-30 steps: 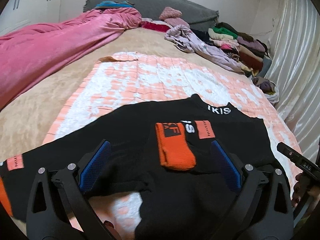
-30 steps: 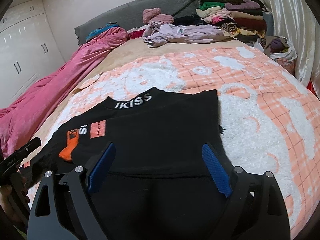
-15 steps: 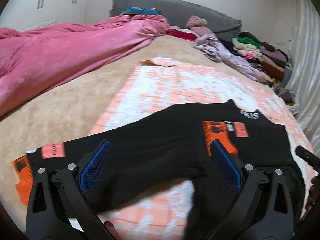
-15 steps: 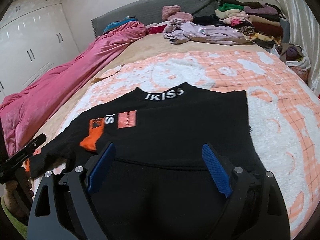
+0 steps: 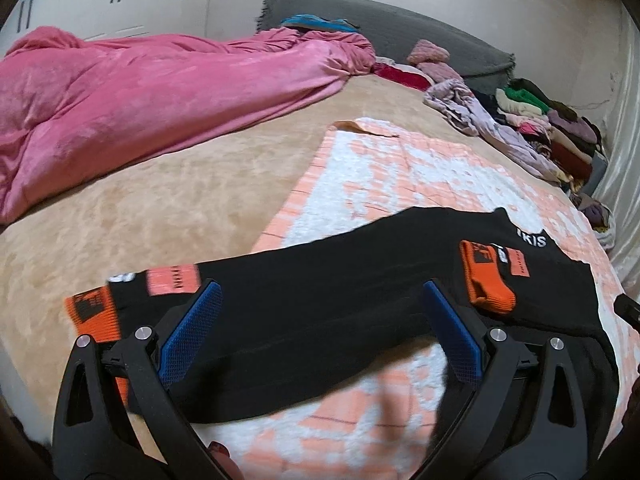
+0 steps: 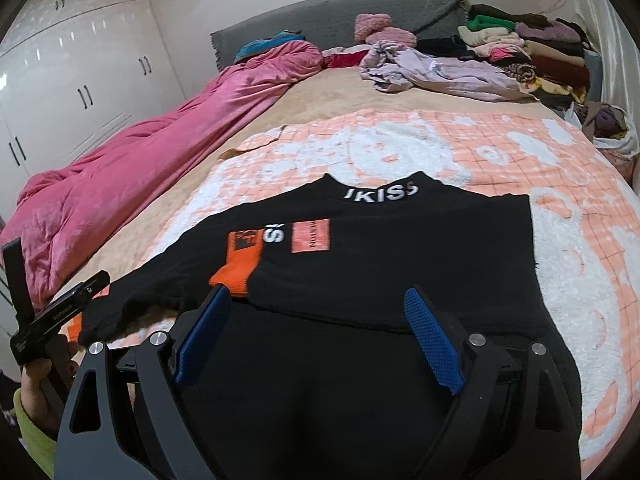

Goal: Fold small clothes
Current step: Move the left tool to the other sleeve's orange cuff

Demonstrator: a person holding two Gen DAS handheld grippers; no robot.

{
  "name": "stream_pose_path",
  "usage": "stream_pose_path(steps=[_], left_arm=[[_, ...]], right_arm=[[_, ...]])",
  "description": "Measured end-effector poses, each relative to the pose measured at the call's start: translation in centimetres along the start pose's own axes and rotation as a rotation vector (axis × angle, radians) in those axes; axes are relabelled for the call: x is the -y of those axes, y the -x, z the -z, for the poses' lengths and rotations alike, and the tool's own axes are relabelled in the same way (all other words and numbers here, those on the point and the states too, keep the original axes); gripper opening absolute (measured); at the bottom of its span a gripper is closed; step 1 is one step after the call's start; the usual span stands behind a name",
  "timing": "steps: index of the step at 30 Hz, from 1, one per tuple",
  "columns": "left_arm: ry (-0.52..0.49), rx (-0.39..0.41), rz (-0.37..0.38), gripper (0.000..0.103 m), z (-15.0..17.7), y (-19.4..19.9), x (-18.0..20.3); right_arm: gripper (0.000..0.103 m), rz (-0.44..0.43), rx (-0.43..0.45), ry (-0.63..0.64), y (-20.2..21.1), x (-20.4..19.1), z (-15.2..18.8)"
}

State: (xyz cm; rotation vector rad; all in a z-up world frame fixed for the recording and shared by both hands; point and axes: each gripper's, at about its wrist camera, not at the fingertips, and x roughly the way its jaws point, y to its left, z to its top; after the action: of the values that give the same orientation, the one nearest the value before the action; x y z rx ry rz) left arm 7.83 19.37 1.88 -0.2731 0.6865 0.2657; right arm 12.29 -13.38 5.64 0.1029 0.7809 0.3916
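Note:
A black sweater (image 6: 400, 248) with white collar lettering and orange cuffs lies flat on a pink-and-white blanket (image 6: 520, 152). One sleeve is folded across the chest, its orange cuff (image 6: 240, 264) lying on the body. The other sleeve (image 5: 300, 300) stretches out to the left, ending in an orange cuff (image 5: 94, 314). My left gripper (image 5: 320, 320) is open and empty, hovering over that outstretched sleeve. My right gripper (image 6: 316, 320) is open and empty above the sweater's lower body. The left gripper's body (image 6: 60, 312) shows at the left edge of the right wrist view.
A pink duvet (image 5: 140, 92) lies bunched along the left of the bed. A lilac garment (image 6: 440, 72) and a stack of folded clothes (image 6: 532, 48) sit at the far right by the grey headboard (image 6: 340, 16). White wardrobes (image 6: 72, 80) stand left.
My left gripper has swung left from over the folded cuff to over the outstretched sleeve. My right gripper has barely moved. Both stayed open.

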Motion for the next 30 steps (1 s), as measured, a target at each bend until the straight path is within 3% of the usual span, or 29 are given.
stream_pose_path(steps=[15, 22, 30], left_arm=[[0.111, 0.024, -0.128, 0.093, -0.1, 3.4, -7.2], [0.191, -0.007, -0.202, 0.093, 0.6, 3.8, -11.9], [0.310, -0.077, -0.141, 0.093, 2.3, 1.8, -15.3]], right_arm=[[0.088, -0.086, -0.034, 0.082, -1.0, -4.9, 0.6], [0.088, -0.133, -0.048, 0.113, -1.0, -7.0, 1.3], [0.088, -0.128, -0.054, 0.123, -0.7, -7.3, 2.0]])
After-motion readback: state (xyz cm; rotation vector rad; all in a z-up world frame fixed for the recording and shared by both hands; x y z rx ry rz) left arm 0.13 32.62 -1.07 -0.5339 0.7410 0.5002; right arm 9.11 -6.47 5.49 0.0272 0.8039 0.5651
